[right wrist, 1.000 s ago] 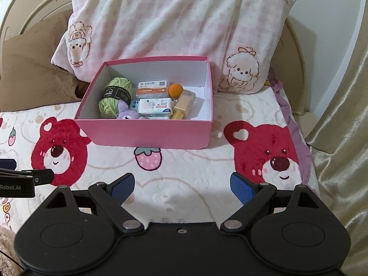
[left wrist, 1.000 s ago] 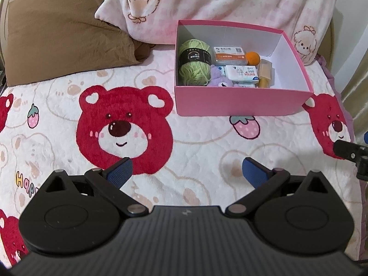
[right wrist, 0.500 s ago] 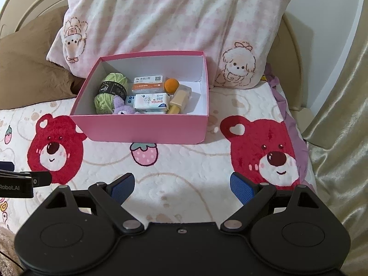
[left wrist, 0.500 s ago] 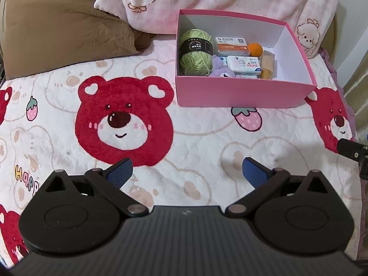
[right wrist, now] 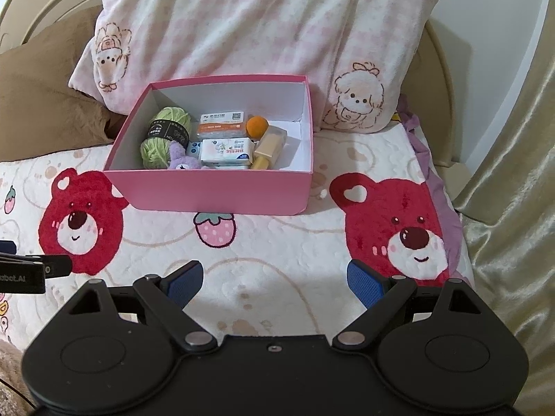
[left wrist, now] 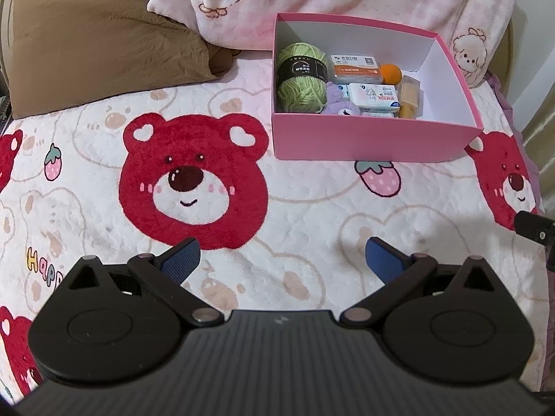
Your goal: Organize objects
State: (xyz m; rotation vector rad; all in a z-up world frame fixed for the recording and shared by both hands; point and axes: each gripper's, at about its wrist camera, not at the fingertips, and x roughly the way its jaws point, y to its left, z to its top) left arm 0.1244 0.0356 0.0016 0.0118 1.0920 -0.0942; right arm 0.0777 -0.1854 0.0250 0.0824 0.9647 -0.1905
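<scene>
- Up by the pillows [right wrist: 242, 31], the pink box [right wrist: 215, 190] sits on the bear blanket [left wrist: 312, 208], holding yarn [left wrist: 301, 79], packets and a ball [left wrist: 391, 73].
- Both the left gripper [left wrist: 281, 258] and right gripper [right wrist: 274, 279] gape empty over bare blanket, nothing between them and the box.

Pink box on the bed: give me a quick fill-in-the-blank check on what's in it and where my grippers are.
1. The green yarn lies at the box's ____ end in both views.
2. The pink box rests on a blanket printed with red ____.
3. Both the left gripper and right gripper are ____, holding nothing.

Missing words: left; bears; open
</scene>
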